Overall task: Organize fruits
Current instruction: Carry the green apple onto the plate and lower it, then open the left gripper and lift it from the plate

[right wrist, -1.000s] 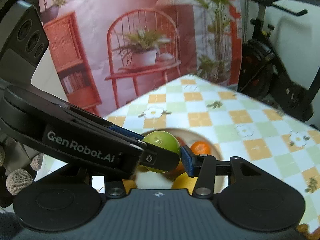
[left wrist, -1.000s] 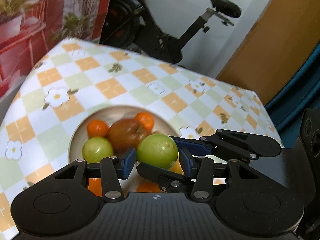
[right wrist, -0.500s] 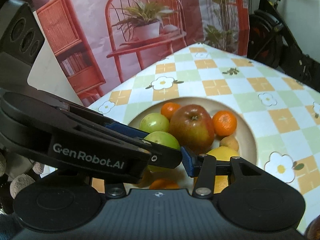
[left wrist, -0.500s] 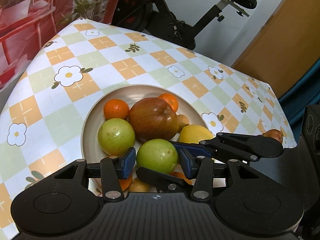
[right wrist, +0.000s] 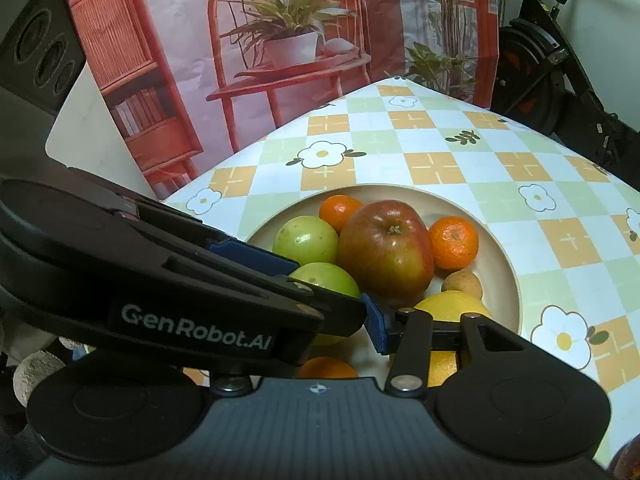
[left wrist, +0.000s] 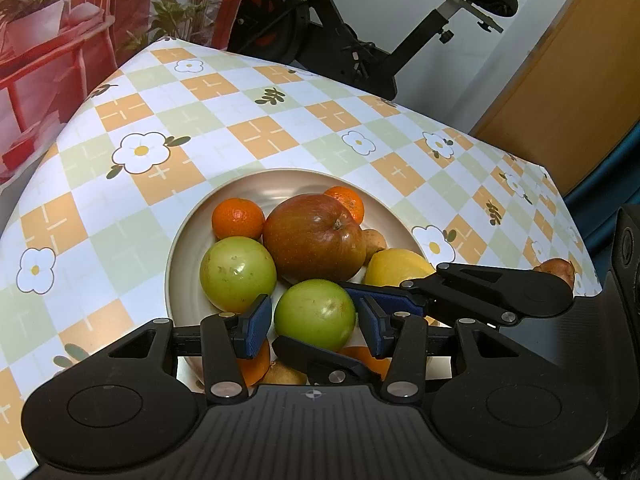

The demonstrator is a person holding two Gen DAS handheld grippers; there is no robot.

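I have one green fruit (left wrist: 315, 315) caught between both grippers at once, low over the near side of the bowl (left wrist: 188, 240). My left gripper (left wrist: 314, 326) has its blue pads (left wrist: 253, 326) on either side of it; the right-hand pad touches the skin, while on the left I can see a thin sliver of gap, so I cannot tell how firmly it is clamped. My right gripper (left wrist: 384, 300) comes in from the right, crossing the left one; in the left wrist view one of its blue pads lies along the fruit's upper right. In the right wrist view the left gripper's black body (right wrist: 160, 280) covers most of the fruit (right wrist: 326, 278), and only one right pad (right wrist: 376, 328) shows, just beside it, so I cannot tell whether that pair presses on it.

Just behind the held fruit sits a second green one (left wrist: 238, 272), touching a big red apple (left wrist: 316, 236) in the middle of the bowl. Two mandarins (left wrist: 238, 218) flank the apple at the back. A lemon (left wrist: 396, 268) lies to the apple's right, with a small brown fruit (left wrist: 374, 240) between them. More orange fruit (left wrist: 252, 364) sits under the fingers.

The bowl stands on a checked tablecloth (left wrist: 260, 136) with flowers. Another brown fruit (left wrist: 558, 270) lies near the cloth's right edge. Beyond are an exercise bike (left wrist: 360, 40) and a red printed backdrop (right wrist: 260, 60).
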